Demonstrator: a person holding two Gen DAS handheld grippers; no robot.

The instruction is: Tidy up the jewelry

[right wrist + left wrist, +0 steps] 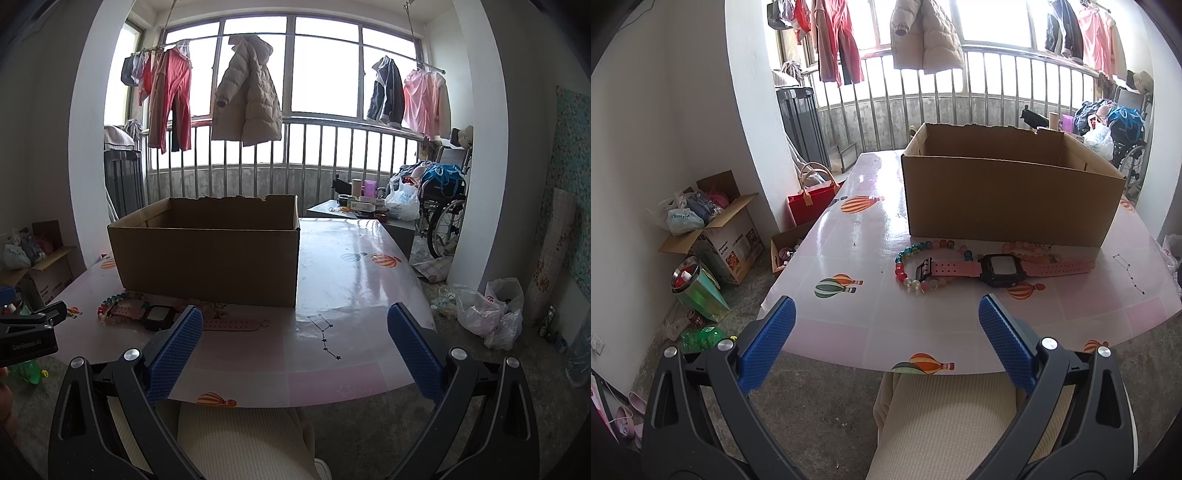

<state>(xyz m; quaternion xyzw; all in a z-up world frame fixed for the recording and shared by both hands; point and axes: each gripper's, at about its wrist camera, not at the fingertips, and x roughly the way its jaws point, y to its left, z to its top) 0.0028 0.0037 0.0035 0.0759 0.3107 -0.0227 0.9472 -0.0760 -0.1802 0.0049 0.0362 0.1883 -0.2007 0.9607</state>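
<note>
A pink-strapped watch [999, 266] lies flat on the table [849, 236], its strap crossing a beaded bracelet [925, 264] at its 9 o'clock. The cardboard box [1008, 192] stands just beyond at 12 o'clock. The left gripper [886, 310] and right gripper [295, 317] hover spread wide, holding nothing.
</note>
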